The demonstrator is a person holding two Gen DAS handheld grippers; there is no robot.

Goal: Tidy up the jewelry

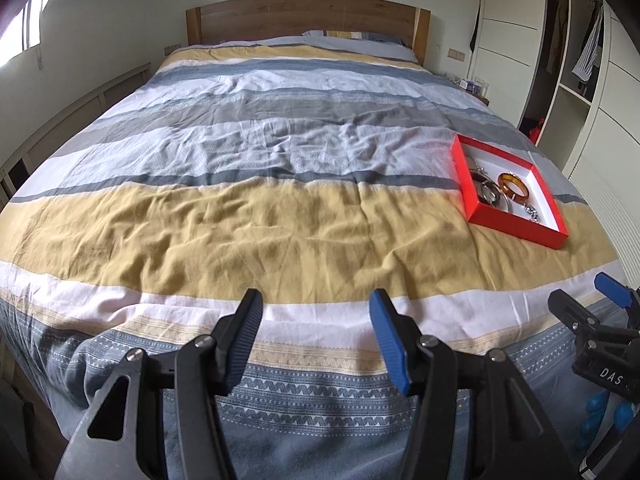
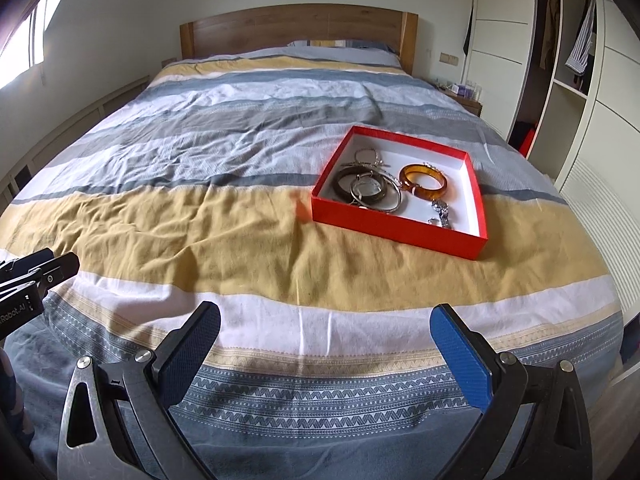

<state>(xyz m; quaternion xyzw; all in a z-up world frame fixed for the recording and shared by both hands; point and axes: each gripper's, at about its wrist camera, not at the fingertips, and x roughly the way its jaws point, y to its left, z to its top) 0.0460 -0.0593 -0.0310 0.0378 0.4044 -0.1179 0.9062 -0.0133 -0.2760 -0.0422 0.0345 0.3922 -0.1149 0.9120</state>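
Observation:
A shallow red box [image 2: 396, 232] with a white inside lies on the striped bed cover, right of centre; it also shows in the left wrist view [image 1: 516, 230]. In it lie an amber bangle [image 2: 424, 182], a dark bangle [image 2: 344, 190], silver bangles [image 2: 368, 192], a chain bracelet [image 2: 442, 212] and a small bracelet [image 2: 370, 156]. My left gripper [image 1: 316, 316] is open and empty over the foot of the bed. My right gripper [image 2: 326, 332] is open wide and empty, in front of the box.
The bed [image 2: 224, 220] has a wrinkled cover and a wooden headboard [image 2: 296, 28]. An open wardrobe [image 2: 568, 52] with hanging clothes stands at the right. A nightstand [image 2: 464, 94] with small items is by the headboard. A window [image 2: 24, 44] is at the left.

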